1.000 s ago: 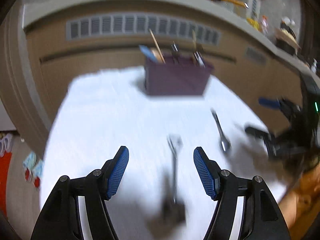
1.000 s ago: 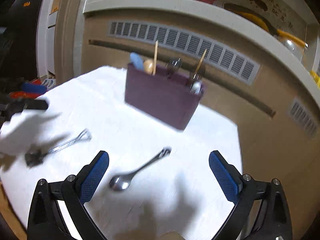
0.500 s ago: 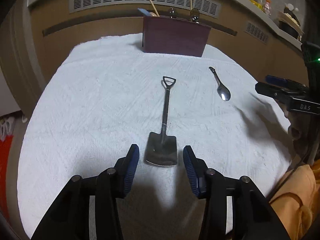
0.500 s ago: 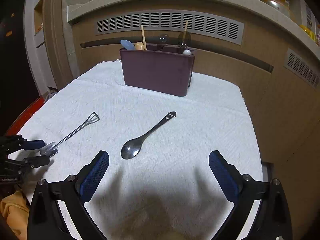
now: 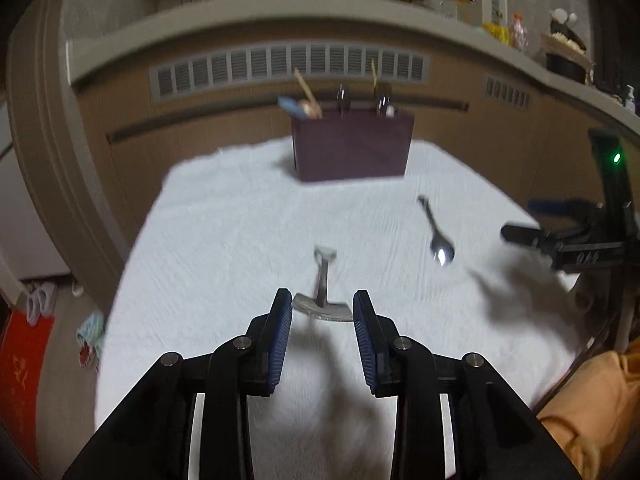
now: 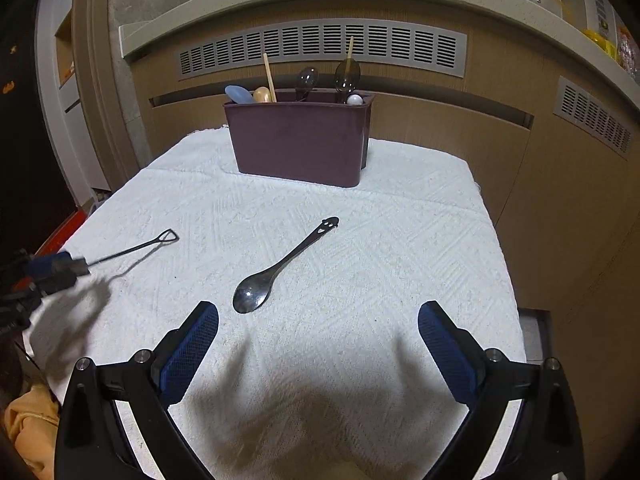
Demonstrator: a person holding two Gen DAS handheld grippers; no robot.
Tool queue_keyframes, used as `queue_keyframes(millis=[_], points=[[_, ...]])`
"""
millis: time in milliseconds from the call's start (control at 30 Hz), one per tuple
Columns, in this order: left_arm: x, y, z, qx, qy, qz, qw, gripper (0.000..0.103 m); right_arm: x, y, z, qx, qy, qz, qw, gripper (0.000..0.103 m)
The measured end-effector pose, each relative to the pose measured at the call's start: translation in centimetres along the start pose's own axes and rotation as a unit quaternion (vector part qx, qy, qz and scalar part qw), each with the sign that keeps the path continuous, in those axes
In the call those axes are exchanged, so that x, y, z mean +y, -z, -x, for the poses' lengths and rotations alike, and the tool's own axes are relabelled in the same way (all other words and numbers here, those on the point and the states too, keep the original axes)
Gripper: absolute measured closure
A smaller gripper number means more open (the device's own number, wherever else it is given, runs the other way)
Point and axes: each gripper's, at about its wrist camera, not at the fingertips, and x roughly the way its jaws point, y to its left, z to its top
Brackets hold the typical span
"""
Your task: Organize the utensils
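A small shovel-shaped metal spoon (image 5: 321,276) has its blade between the blue pads of my left gripper (image 5: 322,312). The jaws are closing and both pads touch the blade's edges. In the right wrist view the same spoon (image 6: 132,246) hangs tilted above the cloth, over its own shadow, held by the left gripper (image 6: 52,268). A plain metal spoon (image 6: 280,270) lies on the white towel (image 6: 400,240), just ahead of my right gripper (image 6: 318,320), which stands wide open and holds nothing. A maroon caddy (image 6: 300,144) with several utensils upright in it stands at the far edge.
Behind the table runs a wooden cabinet front with vent grilles (image 6: 320,44) under a pale counter. An orange sleeve (image 5: 592,400) shows at the lower right of the left wrist view. Slippers and cloth lie on the floor (image 5: 44,300) to the left.
My left gripper narrowed onto the shovel spoon's blade and lifted it off the towel. The right gripper levelled out and then held still, staying open.
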Motion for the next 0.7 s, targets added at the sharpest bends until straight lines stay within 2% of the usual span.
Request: queue_keyframes(millis=[100,267,367,400,467,533,600,700], points=[[-0.4,-1.6,0.9,-0.032,-0.005,-0.014,0.9994,0.072,0.0,-0.2,0.3,-0.006,0.0,0.003,1.0,0.004],[-0.5,-3.7,0.0,-0.052,0.001,-0.012,0.9986,0.074,-0.4,-1.7,-0.7,-0.006,0.009,-0.002,1.0,0.004],[-0.4,-4.5,-0.7,-0.063,0.007,-0.008,0.9979,0.074,-1.1,-3.4,-3.6,0.024,0.015,-0.017,0.999,0.004],[-0.3,-4.6,-0.9,-0.066,0.009,-0.006,0.9977,0.075,-1.2,-3.7,-4.5,0.038,0.017,-0.025,0.999,0.006],[-0.1,-4.8,-1.1,-0.07,0.013,-0.001,0.9974,0.075,-1.1,-4.0,-6.0,0.065,0.005,-0.039,0.997,0.024],[0.2,-5.0,-1.3,-0.074,0.019,0.006,0.9971,0.077,0.1,-3.8,-6.8,0.092,-0.039,-0.029,0.995,0.035],[0.5,-5.2,-1.7,-0.075,0.023,0.013,0.9969,0.077,1.7,-3.0,-6.4,0.093,-0.051,0.002,0.994,0.037],[1.0,-5.3,-2.2,-0.076,0.033,0.023,0.9963,0.077,4.1,-1.6,-5.5,0.089,-0.045,0.059,0.993,0.037]])
